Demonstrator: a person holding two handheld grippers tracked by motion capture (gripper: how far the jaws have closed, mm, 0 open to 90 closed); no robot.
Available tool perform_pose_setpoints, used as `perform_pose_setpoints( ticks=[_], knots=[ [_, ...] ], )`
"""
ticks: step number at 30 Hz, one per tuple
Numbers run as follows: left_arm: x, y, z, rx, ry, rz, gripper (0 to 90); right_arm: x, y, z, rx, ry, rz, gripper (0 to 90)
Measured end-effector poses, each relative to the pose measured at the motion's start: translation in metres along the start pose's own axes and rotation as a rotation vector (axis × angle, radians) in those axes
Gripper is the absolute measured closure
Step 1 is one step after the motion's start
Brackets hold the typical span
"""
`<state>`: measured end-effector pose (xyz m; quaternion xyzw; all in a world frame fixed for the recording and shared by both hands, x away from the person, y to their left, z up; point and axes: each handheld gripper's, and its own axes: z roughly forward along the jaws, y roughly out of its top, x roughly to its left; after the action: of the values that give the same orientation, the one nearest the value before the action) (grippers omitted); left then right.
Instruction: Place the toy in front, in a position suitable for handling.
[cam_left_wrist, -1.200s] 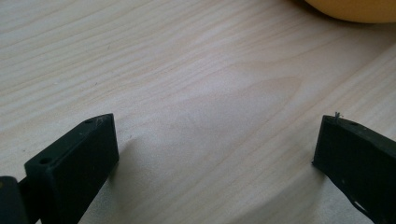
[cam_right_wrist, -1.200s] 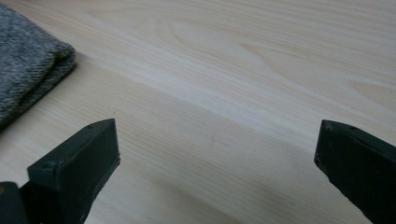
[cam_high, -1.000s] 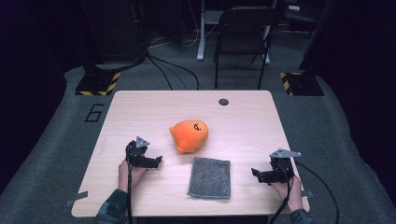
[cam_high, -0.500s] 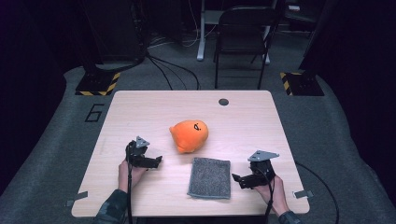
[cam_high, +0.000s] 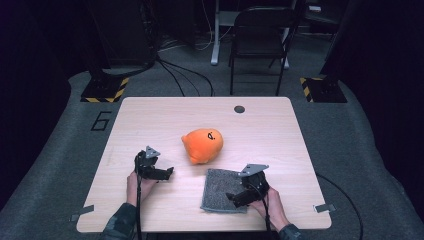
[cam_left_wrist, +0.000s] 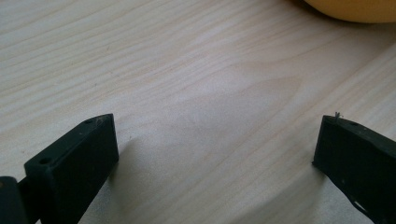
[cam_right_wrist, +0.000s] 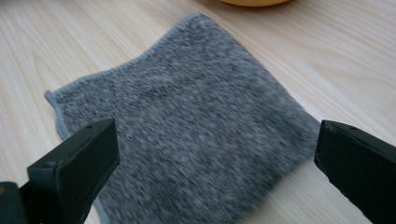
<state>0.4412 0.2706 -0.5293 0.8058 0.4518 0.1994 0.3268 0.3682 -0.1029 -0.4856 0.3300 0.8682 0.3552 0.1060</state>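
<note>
High view shows the right hand-held gripper (cam_high: 235, 198) over the grey cloth (cam_high: 220, 189) near the table's (cam_high: 280, 130) front edge, jaws wide apart and holding nothing. It looks ready to grab; next it should drop and pinch an edge. The left hand-held gripper (cam_high: 167, 173) rests open, empty.

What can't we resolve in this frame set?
- orange plush toy: cut off by the top edge in both gripper views; face marks too small in the high view.
- grey cloth: near edge hidden behind the right gripper in the high view; blurred in the right gripper view.
</note>
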Motion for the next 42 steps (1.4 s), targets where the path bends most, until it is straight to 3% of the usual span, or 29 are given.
perform_pose_setpoints(
  ticks=[7,10,15,17,19,23,25,31,38,42],
  knots=[
    [0.0,0.0,0.0,0.004,-0.002,0.0,0.0,0.01,0.008,0.017,0.027,0.01,-0.032,3.1],
    [0.0,0.0,-0.001,0.007,-0.004,0.001,0.0,0.012,0.008,0.025,0.049,0.013,-0.049,10.5],
    [0.0,0.0,0.0,0.006,-0.005,0.002,0.0,0.016,0.006,0.033,0.087,-0.004,-0.047,27.4],
    [0.0,0.0,-0.001,0.007,-0.005,0.001,0.0,0.015,0.005,0.033,0.09,0.006,-0.047,29.2],
    [0.0,0.0,0.0,0.006,-0.005,0.001,0.0,0.013,0.004,0.033,0.095,0.004,-0.056,39.9],
    [0.0,0.0,-0.001,0.006,-0.004,0.001,0.0,0.012,0.002,0.032,0.088,-0.004,-0.048,49.7],
    [0.0,0.0,0.0,0.003,-0.003,0.001,0.0,0.012,0.002,0.031,0.09,-0.007,-0.051,62.2],
    [0.0,0.0,0.0,-0.001,-0.001,-0.001,0.0,0.013,0.001,0.03,0.091,0.0,-0.057,76.5],
    [0.0,0.0,0.0,0.002,-0.003,0.0,0.0,0.014,0.002,0.025,0.061,-0.007,-0.046,81.1],
    [0.0,0.0,0.0,-0.001,-0.002,-0.004,0.0,0.009,0.005,0.009,0.017,-0.007,-0.022,81.4]
  ],
)
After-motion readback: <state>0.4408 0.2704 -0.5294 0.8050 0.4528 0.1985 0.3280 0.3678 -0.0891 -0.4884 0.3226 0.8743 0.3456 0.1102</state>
